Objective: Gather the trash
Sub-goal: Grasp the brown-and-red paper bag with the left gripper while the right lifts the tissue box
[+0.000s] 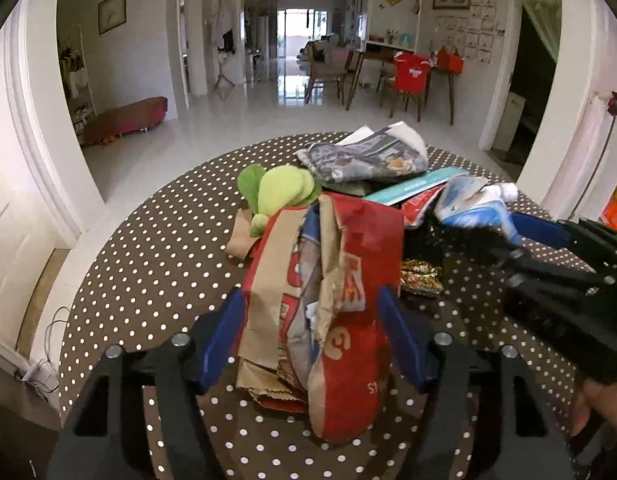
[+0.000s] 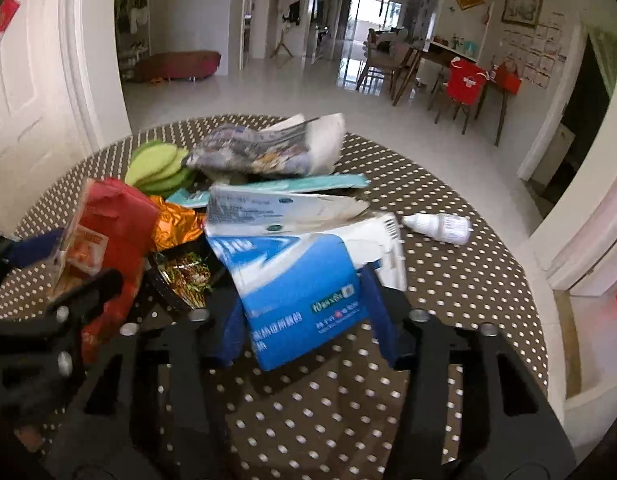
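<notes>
Left wrist view: my left gripper (image 1: 310, 332) has its blue pads on both sides of a crumpled red/brown paper bag (image 1: 324, 300), jaws roughly half apart and pressed against it, bag standing upright on the polka-dot table (image 1: 156, 264). Right gripper (image 1: 504, 232) shows at the right edge w/ a blue/white carton (image 1: 474, 204) in its fingers.

Right wrist view: right gripper (image 2: 304, 312) is clamped on the blue/white carton (image 2: 296, 280), jaws under half apart, carton tilted, its torn white end toward a small white dropper bottle (image 2: 438, 225) lying on its side just beyond. Trash pile mid-table: green plush (image 2: 158, 164), printed grey wrapper (image 2: 264, 148), teal strip (image 2: 308, 182), orange foil (image 2: 174, 224). Left gripper (image 2: 52, 264) at left, on the red bag (image 2: 120, 220).
</notes>
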A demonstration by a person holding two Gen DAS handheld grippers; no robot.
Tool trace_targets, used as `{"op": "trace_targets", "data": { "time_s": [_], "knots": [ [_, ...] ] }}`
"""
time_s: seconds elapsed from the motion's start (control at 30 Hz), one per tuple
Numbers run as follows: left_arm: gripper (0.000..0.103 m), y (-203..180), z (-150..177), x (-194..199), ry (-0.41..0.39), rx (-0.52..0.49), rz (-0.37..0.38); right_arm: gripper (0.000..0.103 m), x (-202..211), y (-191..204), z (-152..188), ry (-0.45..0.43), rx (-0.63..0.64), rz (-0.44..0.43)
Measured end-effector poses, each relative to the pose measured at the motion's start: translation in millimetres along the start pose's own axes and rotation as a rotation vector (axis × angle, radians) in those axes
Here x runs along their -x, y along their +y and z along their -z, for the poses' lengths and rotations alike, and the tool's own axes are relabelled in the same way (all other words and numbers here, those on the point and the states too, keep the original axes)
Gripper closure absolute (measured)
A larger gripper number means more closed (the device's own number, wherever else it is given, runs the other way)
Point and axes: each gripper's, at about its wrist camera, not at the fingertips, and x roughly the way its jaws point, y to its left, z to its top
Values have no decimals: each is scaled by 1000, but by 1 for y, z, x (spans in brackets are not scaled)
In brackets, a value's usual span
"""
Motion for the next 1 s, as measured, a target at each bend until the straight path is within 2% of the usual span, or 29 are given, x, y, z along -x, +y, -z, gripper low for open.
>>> {"op": "trace_targets", "data": {
  "time_s": [0.03,0.07,0.13,0.2,0.27,0.37,0.53,0.73,1.0],
  "knots": [
    [58,-1,0,0,-1,-4,17,70,4,-7,0,-3,-20,-10],
    [65,-2,1,0,-2,-8,20,78,10,-13,1,-10,-29,-6],
    [69,-2,1,3,-6,-6,25,87,16,-24,1,-15,-52,-29],
    [71,0,1,4,-6,11,40,91,23,-35,1,-14,-66,-50],
    [73,3,1,6,-6,27,52,93,27,-44,2,-14,-91,-82],
    [84,3,2,10,-8,48,78,93,34,-58,5,-15,-126,-119],
    [86,-1,3,18,-11,55,106,93,46,-77,8,-27,-172,-152],
    [86,-12,3,30,-27,49,129,93,67,-98,14,-50,-208,-151],
    [86,-56,-21,64,-109,-23,197,93,93,-146,25,-82,-291,-137]
  ]
}}
